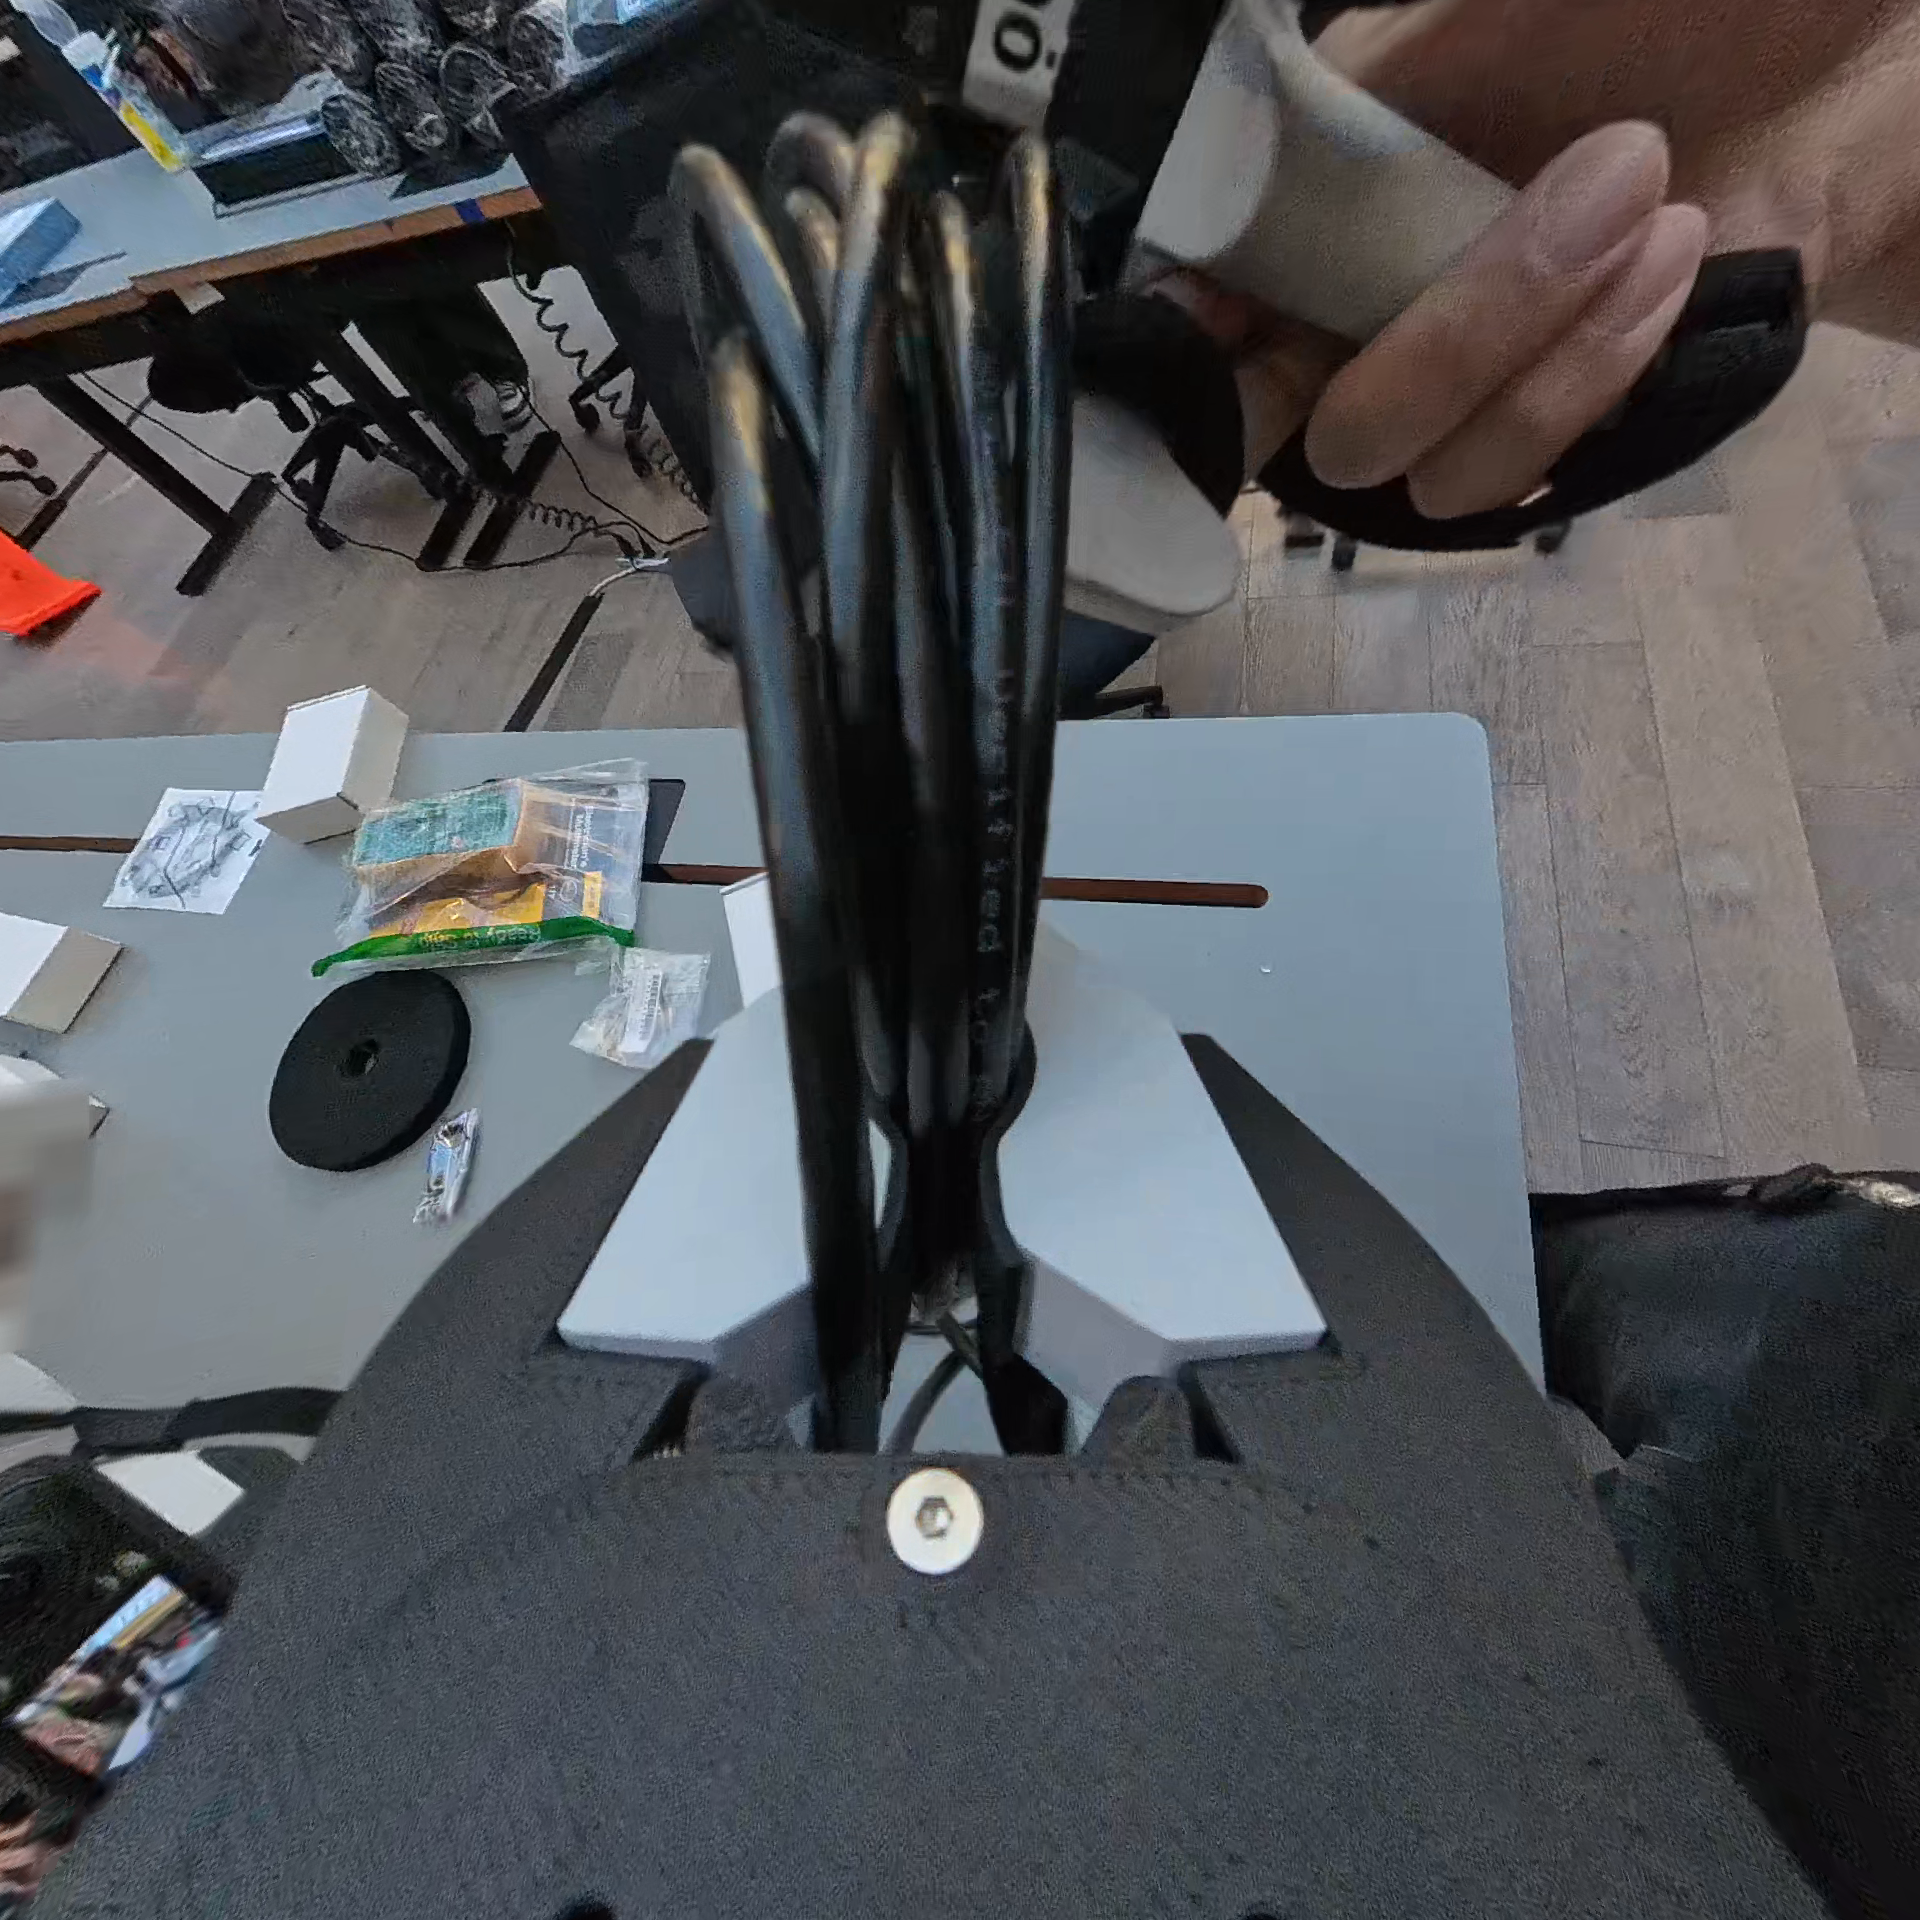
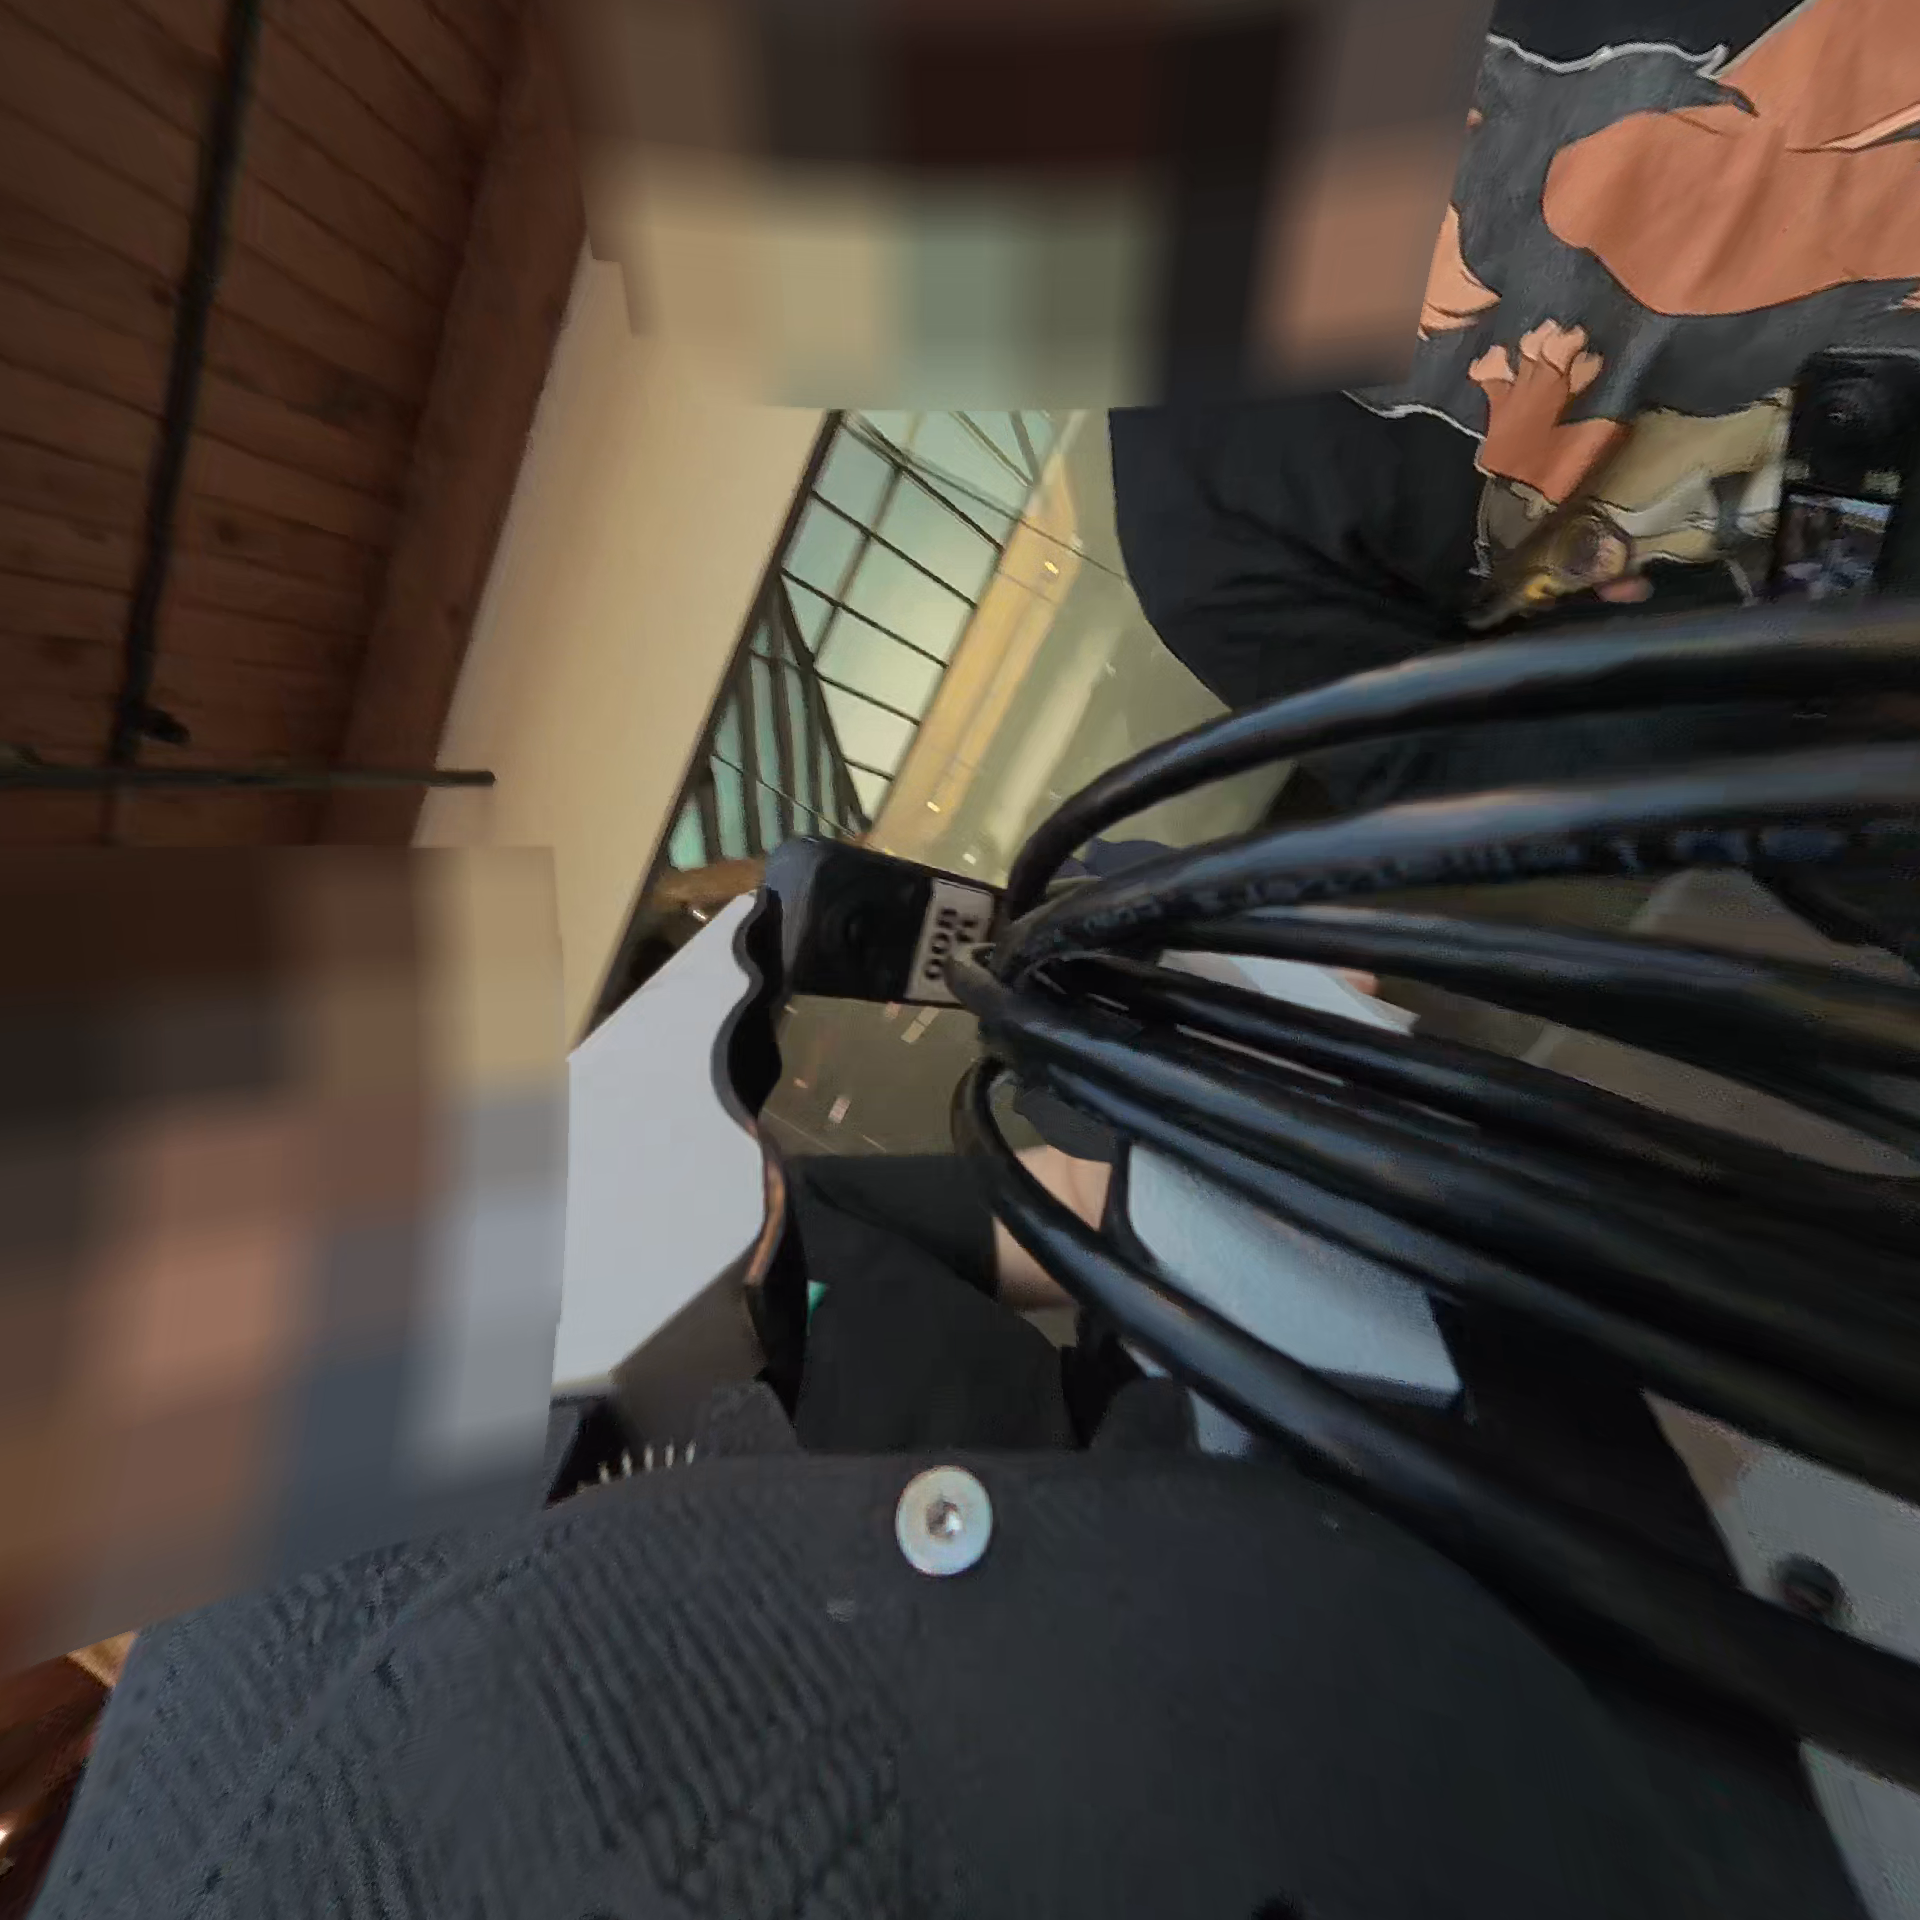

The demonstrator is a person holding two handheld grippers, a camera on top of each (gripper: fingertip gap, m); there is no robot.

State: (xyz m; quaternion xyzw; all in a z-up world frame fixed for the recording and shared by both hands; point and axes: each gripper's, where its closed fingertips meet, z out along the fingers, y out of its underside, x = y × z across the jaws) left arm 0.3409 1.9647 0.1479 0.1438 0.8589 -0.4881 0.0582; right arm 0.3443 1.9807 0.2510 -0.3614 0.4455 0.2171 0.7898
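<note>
The coiled bundle of glossy black cable (image 1: 914, 644) stands up between the white pads of your left gripper (image 1: 940, 1174), whose jaws are closed narrow on its lower end, above the grey desk (image 1: 1299, 831). Its upper loops reach your right gripper (image 2: 935, 1049), where a black plug with a pale label band (image 2: 883, 930) sits between the fingers. The right wrist view is skewed and crowded, so I cannot tell whether those jaws actually pinch anything.

The loops are loose and slick: any slackening on the left could let strands slide out and the coil spring apart. Pulling the grippers apart may strain the plug. Dropped cable would land among the flat black disc (image 1: 369, 1070) and the clear plastic packet (image 1: 499, 862).
</note>
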